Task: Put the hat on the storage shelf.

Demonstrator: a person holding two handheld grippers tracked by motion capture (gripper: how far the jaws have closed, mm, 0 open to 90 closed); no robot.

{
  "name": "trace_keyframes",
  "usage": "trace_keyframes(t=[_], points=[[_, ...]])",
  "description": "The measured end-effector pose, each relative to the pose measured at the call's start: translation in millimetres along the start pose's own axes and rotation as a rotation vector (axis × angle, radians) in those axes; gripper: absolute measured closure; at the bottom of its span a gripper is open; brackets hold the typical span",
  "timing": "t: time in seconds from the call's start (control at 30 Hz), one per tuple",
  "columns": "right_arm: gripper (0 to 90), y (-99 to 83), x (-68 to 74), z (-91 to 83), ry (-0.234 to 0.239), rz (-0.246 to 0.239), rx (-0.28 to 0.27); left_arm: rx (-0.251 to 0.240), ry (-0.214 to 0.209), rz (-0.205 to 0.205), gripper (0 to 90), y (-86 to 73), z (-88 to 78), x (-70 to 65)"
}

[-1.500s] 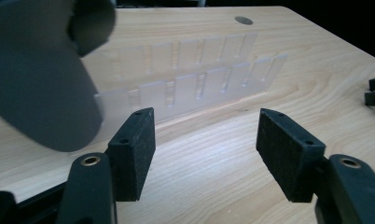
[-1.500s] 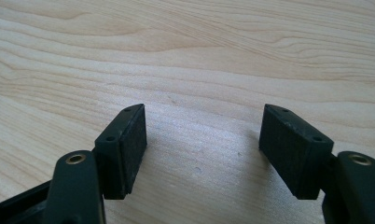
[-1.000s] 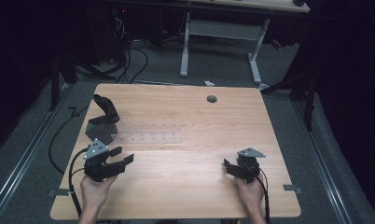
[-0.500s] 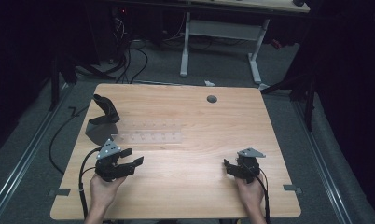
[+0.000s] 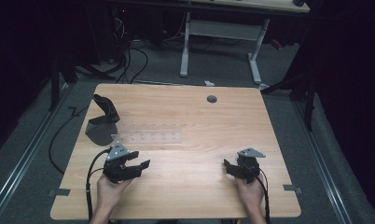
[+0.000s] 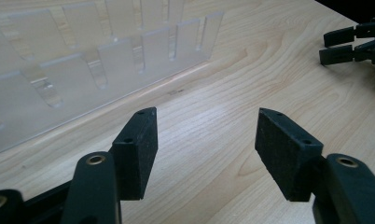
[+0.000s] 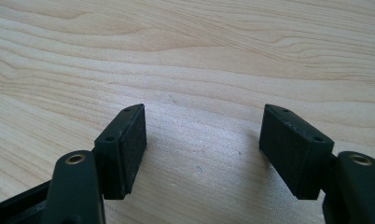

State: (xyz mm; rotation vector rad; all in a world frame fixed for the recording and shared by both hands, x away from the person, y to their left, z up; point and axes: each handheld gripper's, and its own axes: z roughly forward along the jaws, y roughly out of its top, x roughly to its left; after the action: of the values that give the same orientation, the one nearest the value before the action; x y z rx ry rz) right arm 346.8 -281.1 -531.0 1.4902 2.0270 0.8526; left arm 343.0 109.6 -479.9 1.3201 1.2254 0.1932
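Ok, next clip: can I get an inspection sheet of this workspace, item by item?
Surface: light wooden table, round grommet hole near the far edge.
Job's things: clear plastic rack with slots, lying left of centre, untouched.
Clutter: black stand at the far left of the table.
Grippers: left gripper open, nothing between the jaws, near the rack; right gripper open, nothing between the jaws, over bare wood.
Cables: one trails from each gripper; more lie on the floor beyond the table.
Surroundings: dark room, grey floor, white-legged desk behind.
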Motion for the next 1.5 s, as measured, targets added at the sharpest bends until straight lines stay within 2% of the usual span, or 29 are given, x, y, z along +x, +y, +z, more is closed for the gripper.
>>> trace_keyframes(t=[0.33,0.5,0.7,1.1,1.3,1.5], points=[[32.2,-0.1,0.1,0.0,0.000,-0.001,0.000,0.018,0.009,0.004,38.8,-11.6,12.6,0.1],[32.2,-0.1,0.1,-0.1,0.001,0.000,0.000,0.030,0.030,0.015,38.8,-16.4,18.1,3.4],[32.2,-0.2,0.2,-0.1,0.001,0.000,0.000,0.043,0.049,0.043,38.3,-21.0,24.2,5.8],[32.2,-0.2,0.2,-0.2,0.001,0.000,0.000,0.048,0.077,0.074,38.3,-29.3,37.6,9.4],[32.1,-0.2,0.2,-0.2,0.001,0.000,0.000,0.063,0.095,0.109,38.3,-35.2,44.5,10.6],[32.1,-0.2,0.1,-0.1,0.001,-0.002,0.000,0.057,0.121,0.129,37.8,-39.3,51.3,13.4]])
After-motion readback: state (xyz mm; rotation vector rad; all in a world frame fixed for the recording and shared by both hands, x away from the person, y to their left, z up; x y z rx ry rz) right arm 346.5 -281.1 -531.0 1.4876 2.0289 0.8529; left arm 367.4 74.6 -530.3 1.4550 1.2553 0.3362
